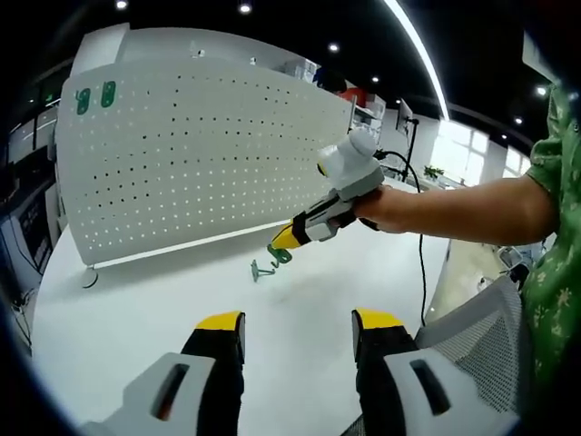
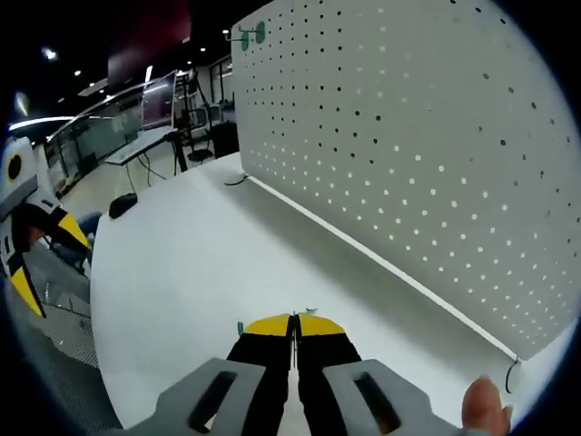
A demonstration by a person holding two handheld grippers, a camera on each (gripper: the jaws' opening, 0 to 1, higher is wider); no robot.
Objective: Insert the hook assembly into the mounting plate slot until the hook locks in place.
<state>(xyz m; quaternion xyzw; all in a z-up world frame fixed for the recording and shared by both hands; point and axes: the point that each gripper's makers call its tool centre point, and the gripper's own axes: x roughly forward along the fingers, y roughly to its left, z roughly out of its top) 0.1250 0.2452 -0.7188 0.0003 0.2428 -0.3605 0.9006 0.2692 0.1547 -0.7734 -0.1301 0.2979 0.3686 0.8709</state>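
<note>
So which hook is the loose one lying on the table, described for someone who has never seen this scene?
Start at the big white pegboard standing on the white table. In front of its lower edge, a small green hook lies on the table, just beyond the right gripper, which grips another green hook. Unlike the two green hooks mounted at the board's top corner, it lies loose.

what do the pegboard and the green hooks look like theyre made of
Pegboard: likely painted sheet metal, matte white, thin and flat with evenly punched holes. Green hook on the table: looks like glossy coated metal or plastic; too small to tell.
</note>
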